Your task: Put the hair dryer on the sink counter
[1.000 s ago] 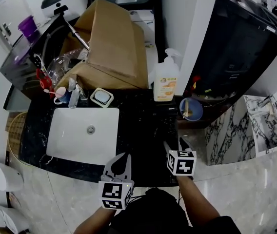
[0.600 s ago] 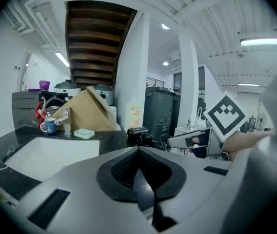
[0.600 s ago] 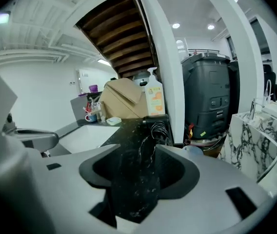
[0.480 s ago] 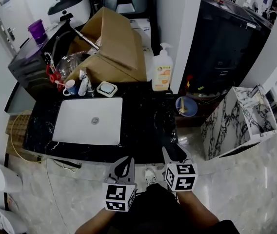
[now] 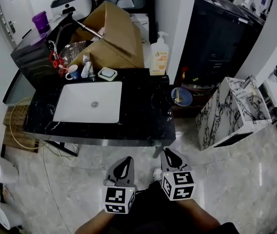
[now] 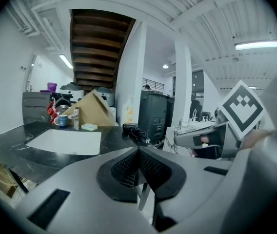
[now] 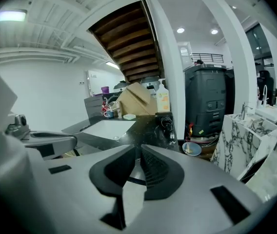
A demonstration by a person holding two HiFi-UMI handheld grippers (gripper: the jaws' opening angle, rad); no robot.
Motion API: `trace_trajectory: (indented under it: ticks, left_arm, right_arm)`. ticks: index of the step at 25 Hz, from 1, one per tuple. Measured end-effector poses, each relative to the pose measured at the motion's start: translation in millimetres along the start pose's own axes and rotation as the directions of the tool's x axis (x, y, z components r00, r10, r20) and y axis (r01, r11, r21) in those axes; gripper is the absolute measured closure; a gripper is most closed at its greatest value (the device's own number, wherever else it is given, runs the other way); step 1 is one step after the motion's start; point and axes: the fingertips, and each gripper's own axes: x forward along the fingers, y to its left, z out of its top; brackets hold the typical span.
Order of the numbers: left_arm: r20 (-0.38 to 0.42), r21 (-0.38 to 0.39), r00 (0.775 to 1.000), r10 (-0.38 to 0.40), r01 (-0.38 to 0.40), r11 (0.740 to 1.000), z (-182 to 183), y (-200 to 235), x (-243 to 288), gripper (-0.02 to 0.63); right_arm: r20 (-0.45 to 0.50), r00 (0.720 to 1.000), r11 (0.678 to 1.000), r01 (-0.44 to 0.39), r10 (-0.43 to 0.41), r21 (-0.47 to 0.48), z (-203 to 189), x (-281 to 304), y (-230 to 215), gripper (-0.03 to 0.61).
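The black hair dryer point(image 5: 162, 101) lies with its coiled cord on the right part of the dark sink counter point(image 5: 138, 128); it also shows in the left gripper view point(image 6: 134, 130) and the right gripper view point(image 7: 166, 122). Both grippers hang over the floor in front of the counter, well short of its edge. The left gripper point(image 5: 124, 165) point(image 6: 138, 149) is shut and holds nothing. The right gripper point(image 5: 170, 156) point(image 7: 139, 147) has its jaws closing, almost together, with nothing between them.
A white basin point(image 5: 87, 101) is set in the counter's left half. Behind it stand a cardboard box point(image 5: 111, 38), a soap pump bottle point(image 5: 159, 55) and a cup point(image 5: 72, 74). A blue bowl point(image 5: 181, 96) and a marble block point(image 5: 231, 111) sit to the right.
The view has pulled back from the counter, and both grippers have come off its front edge to hang over the floor. The right jaws have gone from wide apart to nearly together.
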Motion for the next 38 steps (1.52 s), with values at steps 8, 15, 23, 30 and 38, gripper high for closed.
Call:
trace_trajectory:
  ticks: [8,15,23,30,38]
  left_arm:
    - [0.056,0.008,0.996,0.076,-0.076,0.997,11,-24,-19,0.606]
    - [0.048,0.023,0.997,0.058,-0.059,0.998,15,-86,7,0.606]
    - [0.021,0.037,0.998,0.067,-0.068,0.997,13,-125,23,0.606]
    - [0.011,0.046,0.996,0.083,-0.083,0.995,9,-132,27,0.606]
    - [0.006,0.037,0.996,0.09,-0.091,0.995,7,-129,20,0.606]
  right_arm:
    - [0.05,0.993,0.993,-0.105,0.107,-0.045,15,-34,-3,0.549]
    - [0.031,0.99,0.989,-0.137,0.139,-0.053,-1,-60,-53,0.557]
    - [0.031,0.985,0.985,-0.166,0.167,-0.036,-8,-70,-91,0.563]
    - [0.012,0.976,0.974,-0.216,0.217,-0.071,-18,-72,-88,0.565]
    - [0.008,0.976,0.974,-0.216,0.217,-0.062,-16,-74,-86,0.565]
